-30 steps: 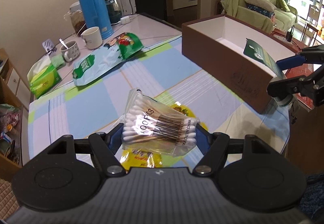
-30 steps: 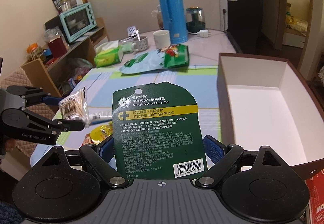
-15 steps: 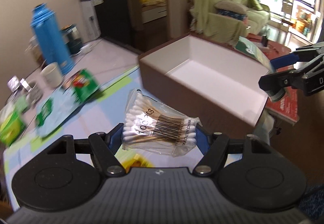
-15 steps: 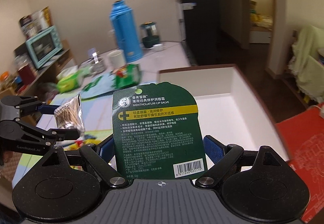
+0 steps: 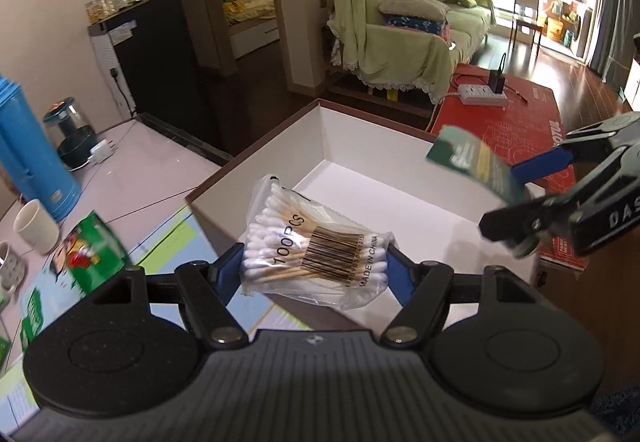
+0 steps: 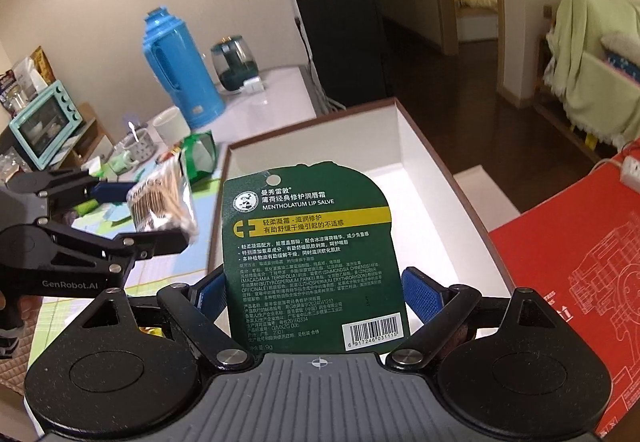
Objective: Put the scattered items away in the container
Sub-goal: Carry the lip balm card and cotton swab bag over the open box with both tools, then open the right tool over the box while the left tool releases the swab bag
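Note:
My left gripper (image 5: 316, 270) is shut on a clear bag of cotton swabs (image 5: 308, 242), held over the near rim of the brown box with a white inside (image 5: 360, 178). The same bag (image 6: 164, 198) and left gripper (image 6: 160, 216) show at the left of the right wrist view. My right gripper (image 6: 316, 290) is shut on a green lip salve card (image 6: 312, 250), upright above the box (image 6: 424, 202). In the left wrist view that card (image 5: 476, 166) hangs over the box's right side, clamped by the right gripper (image 5: 520, 194).
On the table stand a blue thermos (image 6: 180, 70), a white mug (image 6: 172, 126), a green snack bag (image 5: 92, 246) and a small glass humidifier (image 6: 234, 62). A red mat (image 5: 512, 122) with a power strip lies on the floor beyond the box. A teal oven (image 6: 44, 122) sits far left.
Both grippers have swung from the table toward the box, carrying their items. The swab bag now hangs at the box's near rim and the green card over its inside.

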Action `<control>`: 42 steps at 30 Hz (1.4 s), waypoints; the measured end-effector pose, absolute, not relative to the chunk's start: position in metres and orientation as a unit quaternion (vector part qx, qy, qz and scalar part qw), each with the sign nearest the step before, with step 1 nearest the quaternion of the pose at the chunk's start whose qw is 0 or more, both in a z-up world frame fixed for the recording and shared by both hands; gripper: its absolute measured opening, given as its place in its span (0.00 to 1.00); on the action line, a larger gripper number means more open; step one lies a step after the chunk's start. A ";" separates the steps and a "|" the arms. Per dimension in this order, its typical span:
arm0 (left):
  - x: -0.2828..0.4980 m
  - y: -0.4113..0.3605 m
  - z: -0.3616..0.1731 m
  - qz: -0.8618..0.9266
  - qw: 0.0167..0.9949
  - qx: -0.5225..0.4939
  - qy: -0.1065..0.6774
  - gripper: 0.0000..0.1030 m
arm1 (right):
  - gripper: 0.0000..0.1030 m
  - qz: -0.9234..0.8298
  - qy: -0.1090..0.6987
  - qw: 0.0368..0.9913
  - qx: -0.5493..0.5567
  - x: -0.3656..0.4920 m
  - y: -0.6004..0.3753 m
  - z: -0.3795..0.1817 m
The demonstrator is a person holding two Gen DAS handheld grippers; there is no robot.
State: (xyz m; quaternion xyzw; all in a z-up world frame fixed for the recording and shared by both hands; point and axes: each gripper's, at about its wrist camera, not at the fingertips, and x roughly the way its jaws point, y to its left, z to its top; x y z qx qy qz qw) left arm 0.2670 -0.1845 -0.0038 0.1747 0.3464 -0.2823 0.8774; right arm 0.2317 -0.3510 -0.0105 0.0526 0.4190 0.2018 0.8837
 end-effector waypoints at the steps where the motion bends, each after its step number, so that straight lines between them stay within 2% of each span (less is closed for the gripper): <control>1: 0.273 -0.189 -0.007 -0.282 0.875 0.179 0.350 0.67 | 0.86 0.201 0.426 0.881 0.051 0.238 -0.352 -0.014; 18: 0.341 -0.221 -0.058 -0.297 0.830 0.244 0.403 0.67 | 0.86 0.227 0.503 0.834 -0.004 0.297 -0.339 -0.060; 28: 0.366 -0.229 -0.092 -0.344 0.767 0.320 0.438 0.67 | 0.86 0.215 0.565 0.796 -0.033 0.318 -0.331 -0.091; 38: 0.366 -0.239 -0.106 -0.359 0.738 0.362 0.442 0.71 | 0.86 0.201 0.577 0.789 -0.065 0.322 -0.328 -0.100; 40: 0.365 -0.241 -0.108 -0.362 0.733 0.369 0.443 0.77 | 1.00 0.197 0.578 0.788 -0.079 0.321 -0.328 -0.102; 42: 0.364 -0.243 -0.110 -0.364 0.727 0.377 0.443 0.81 | 1.00 0.195 0.578 0.787 -0.086 0.319 -0.329 -0.102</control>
